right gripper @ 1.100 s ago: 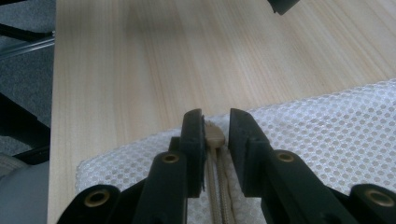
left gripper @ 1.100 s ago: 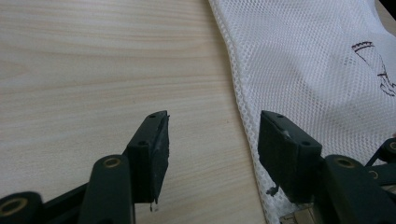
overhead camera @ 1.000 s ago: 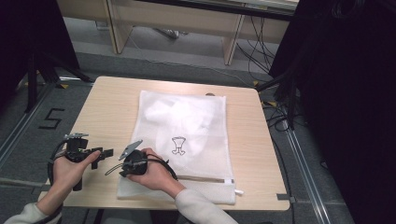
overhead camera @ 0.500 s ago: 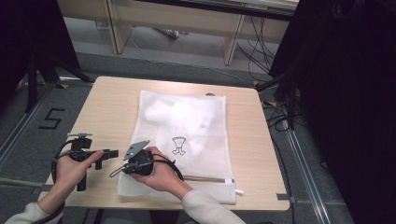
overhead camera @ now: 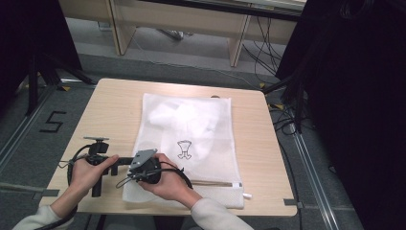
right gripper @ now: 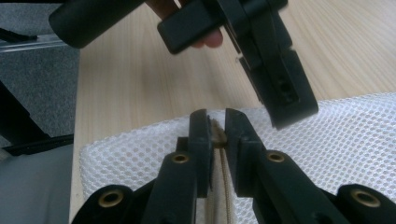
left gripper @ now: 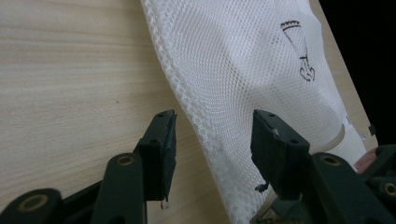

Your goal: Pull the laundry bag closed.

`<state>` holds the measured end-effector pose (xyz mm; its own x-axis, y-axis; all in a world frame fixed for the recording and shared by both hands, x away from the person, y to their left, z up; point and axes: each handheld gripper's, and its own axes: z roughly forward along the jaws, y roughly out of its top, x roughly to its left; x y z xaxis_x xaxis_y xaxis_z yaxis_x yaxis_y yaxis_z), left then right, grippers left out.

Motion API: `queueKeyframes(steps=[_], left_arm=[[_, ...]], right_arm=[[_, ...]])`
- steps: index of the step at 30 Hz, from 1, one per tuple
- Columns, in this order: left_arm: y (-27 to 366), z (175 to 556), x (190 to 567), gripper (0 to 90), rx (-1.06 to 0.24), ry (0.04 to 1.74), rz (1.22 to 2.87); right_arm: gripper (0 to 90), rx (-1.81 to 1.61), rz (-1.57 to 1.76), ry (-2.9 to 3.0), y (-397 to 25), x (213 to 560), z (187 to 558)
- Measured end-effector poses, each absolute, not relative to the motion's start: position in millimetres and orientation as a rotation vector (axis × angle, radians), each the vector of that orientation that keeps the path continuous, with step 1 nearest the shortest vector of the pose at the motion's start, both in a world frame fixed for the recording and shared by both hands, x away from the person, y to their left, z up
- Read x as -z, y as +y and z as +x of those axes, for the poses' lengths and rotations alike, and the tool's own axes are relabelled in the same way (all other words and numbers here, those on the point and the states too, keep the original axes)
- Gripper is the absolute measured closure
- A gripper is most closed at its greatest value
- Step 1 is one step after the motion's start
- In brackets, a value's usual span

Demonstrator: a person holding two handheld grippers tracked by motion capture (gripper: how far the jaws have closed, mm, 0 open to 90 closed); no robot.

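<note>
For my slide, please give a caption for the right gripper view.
Right gripper pinches the zipper edge of the white mesh bag.

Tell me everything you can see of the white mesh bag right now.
The white mesh bag lies flat on the wooden table, long side running away from the person. It looks like fine honeycomb netting with something white and soft inside, a small black printed figure at mid-panel, and a beige zipper strip near its near end. The right gripper is shut on that beige strip at the bag's near left corner. The left gripper stands open astride the bag's left edge.
</note>
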<state>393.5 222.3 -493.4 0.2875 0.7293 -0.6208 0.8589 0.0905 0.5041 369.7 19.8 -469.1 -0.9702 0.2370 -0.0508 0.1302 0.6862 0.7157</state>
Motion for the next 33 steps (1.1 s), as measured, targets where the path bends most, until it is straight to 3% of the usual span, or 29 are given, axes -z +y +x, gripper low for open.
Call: queueKeyframes(steps=[6,18,33], left_arm=[[217.4,398.5,497.1,52.4,0.221,1.502,1.674],[216.7,400.8,499.4,66.0,0.274,1.521,1.721],[211.3,402.7,495.1,79.9,0.255,1.513,1.796]], right_arm=[[82.3,-1.152,0.296,2.746,20.7,469.8,367.8],[82.3,-1.139,0.269,2.732,21.7,469.6,366.5],[82.3,-1.119,0.249,2.712,23.4,470.0,363.6]])
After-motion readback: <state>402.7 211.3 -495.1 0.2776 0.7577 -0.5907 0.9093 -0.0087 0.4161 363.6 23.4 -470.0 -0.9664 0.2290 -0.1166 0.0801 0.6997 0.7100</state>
